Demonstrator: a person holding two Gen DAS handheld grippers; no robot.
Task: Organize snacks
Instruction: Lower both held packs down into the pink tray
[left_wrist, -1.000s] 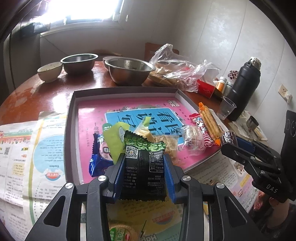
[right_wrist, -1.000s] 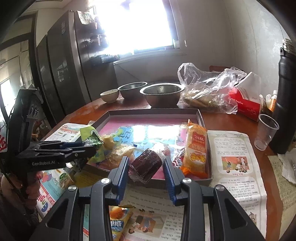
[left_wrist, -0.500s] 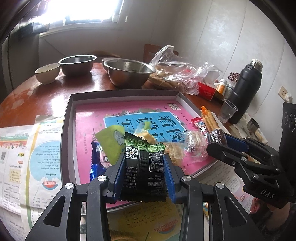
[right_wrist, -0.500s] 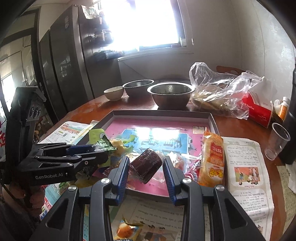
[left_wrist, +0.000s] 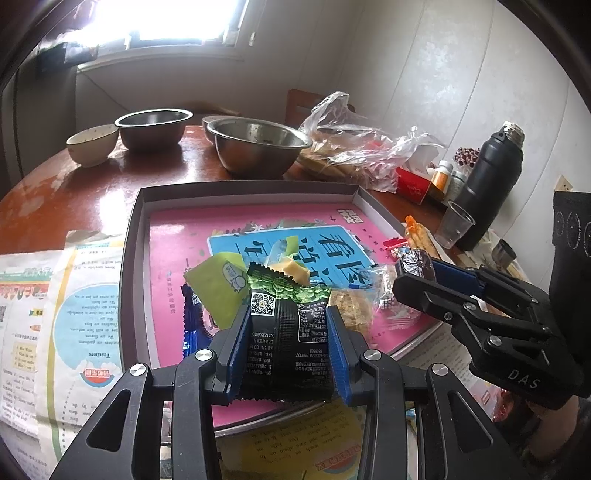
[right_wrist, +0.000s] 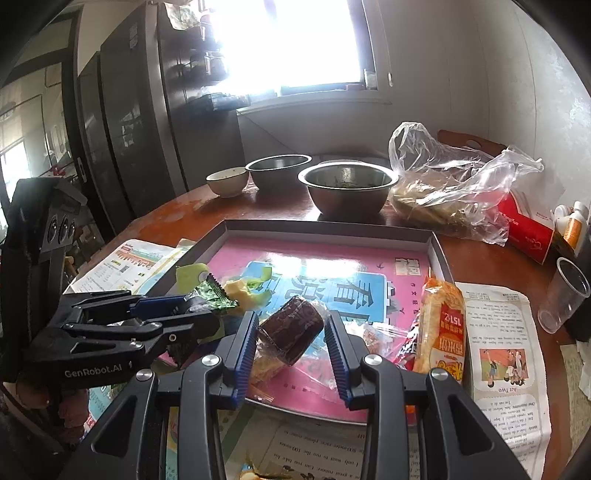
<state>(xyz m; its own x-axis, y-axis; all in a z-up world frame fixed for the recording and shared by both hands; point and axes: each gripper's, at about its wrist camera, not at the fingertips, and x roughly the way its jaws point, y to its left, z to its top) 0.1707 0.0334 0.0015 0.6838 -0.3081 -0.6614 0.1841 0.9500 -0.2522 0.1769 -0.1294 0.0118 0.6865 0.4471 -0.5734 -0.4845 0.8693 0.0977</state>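
Observation:
My left gripper (left_wrist: 286, 321) is shut on a black and green snack packet (left_wrist: 290, 332), held over the near edge of the shallow box lid (left_wrist: 243, 194) with a pink printed floor. The same gripper (right_wrist: 192, 306) shows at left in the right wrist view. My right gripper (right_wrist: 291, 328) is shut on a dark brown wrapped cake (right_wrist: 295, 328) above the lid's front part; it (left_wrist: 413, 264) comes in from the right in the left wrist view. Several snacks lie in the lid: a yellow-green packet (left_wrist: 218, 284), a blue packet (left_wrist: 192, 314), an orange stick pack (right_wrist: 441, 325).
Steel bowls (left_wrist: 258, 146) and a small ceramic bowl (left_wrist: 92, 142) stand at the back of the round wooden table. A clear plastic bag (right_wrist: 450, 188), a red tissue box (right_wrist: 528, 229), a plastic cup (left_wrist: 452, 225) and a black flask (left_wrist: 491, 188) stand at right. Newspaper (left_wrist: 59, 314) lies under the lid.
The right gripper has carried the brown cake leftward over the lid, closer to the left gripper. The left gripper holds its packet in almost the same spot.

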